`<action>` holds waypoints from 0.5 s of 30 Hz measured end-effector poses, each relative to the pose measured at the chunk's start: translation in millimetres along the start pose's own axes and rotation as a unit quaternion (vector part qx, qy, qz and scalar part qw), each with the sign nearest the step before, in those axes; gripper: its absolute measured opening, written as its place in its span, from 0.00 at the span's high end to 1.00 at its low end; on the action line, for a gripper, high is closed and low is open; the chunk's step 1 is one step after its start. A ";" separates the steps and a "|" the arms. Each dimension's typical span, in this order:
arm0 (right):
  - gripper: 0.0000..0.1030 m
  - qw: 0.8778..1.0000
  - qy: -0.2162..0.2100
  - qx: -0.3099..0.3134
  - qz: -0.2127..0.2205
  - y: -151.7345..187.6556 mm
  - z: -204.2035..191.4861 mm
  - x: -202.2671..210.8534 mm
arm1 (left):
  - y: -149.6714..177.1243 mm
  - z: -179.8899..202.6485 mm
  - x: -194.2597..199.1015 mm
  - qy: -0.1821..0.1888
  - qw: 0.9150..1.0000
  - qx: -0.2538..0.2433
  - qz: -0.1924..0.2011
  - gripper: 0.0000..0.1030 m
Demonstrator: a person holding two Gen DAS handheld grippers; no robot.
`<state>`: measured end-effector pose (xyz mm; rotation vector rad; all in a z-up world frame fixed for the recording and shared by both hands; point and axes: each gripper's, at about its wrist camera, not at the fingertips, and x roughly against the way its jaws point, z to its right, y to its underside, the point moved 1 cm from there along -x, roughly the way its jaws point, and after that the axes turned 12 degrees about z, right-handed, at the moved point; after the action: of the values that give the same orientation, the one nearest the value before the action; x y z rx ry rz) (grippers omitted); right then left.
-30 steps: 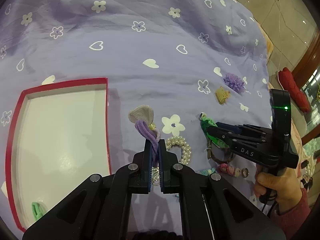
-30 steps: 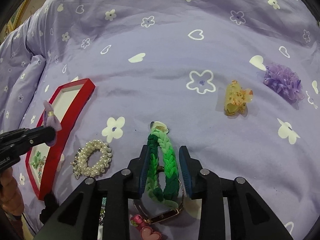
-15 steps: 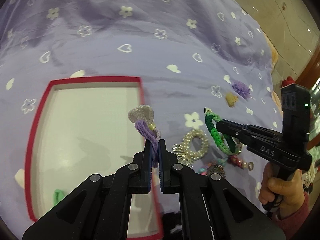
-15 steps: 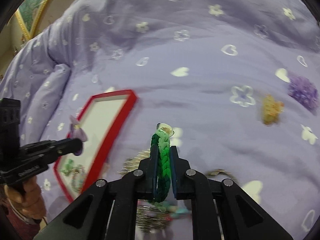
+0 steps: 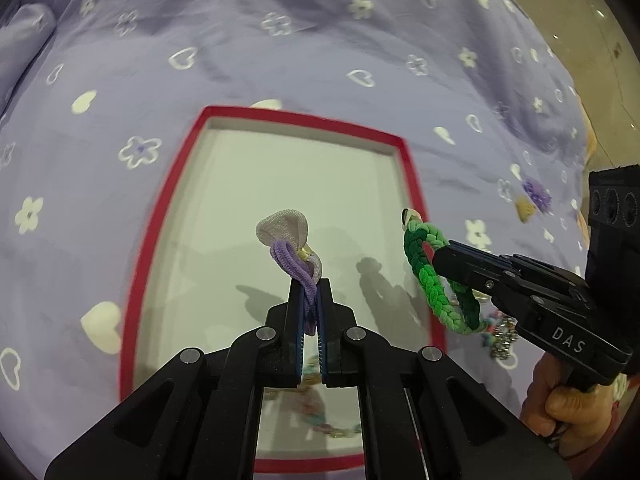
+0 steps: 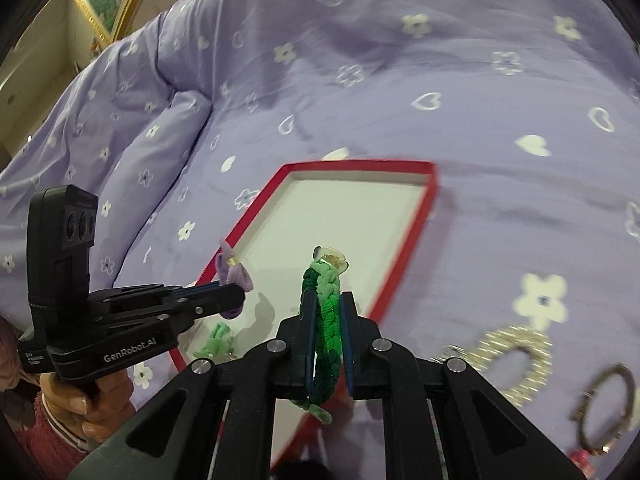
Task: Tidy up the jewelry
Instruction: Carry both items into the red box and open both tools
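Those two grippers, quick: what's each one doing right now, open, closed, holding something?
Left gripper: closed on a purple hair tie with a beige bow.
Right gripper: closed on a green braided bracelet.

Purple hair tie (image 5: 298, 258) and green braided bracelet (image 6: 326, 312), both above red-rimmed white tray (image 5: 414, 216).

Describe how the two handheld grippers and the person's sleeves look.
Both are matte black with silver screws and blue-edged jaws. The left gripper reads "GenRobot.AI" in white; the right gripper reads "DAS". Each has an upright block with round lenses. A dark red knitted sleeve shows at the left wrist.
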<state>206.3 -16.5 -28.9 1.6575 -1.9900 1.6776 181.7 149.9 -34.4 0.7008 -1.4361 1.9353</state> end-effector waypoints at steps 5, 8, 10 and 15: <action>0.90 1.000 0.000 0.010 -0.008 -3.6 -10.0 -23.4 | -0.6 -14.9 -12.6 -0.008 1.000 0.007 -0.012 0.96; 0.90 1.000 0.007 0.023 -0.015 -6.4 -13.0 -37.8 | -3.4 -22.5 -22.8 -0.011 1.000 0.011 -0.020 0.96; 0.90 0.999 0.013 0.031 -0.021 -7.3 -15.2 -47.9 | -4.6 -27.9 -32.3 -0.012 0.999 0.016 -0.032 0.96; 0.89 0.998 0.027 0.050 -0.037 -5.4 -15.0 -65.1 | -2.6 -31.7 -42.3 -0.015 0.999 0.015 -0.046 0.94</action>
<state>229.5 38.4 -59.4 1.6761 -1.8266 1.8025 210.1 173.9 -72.0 0.7994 -1.3707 1.8871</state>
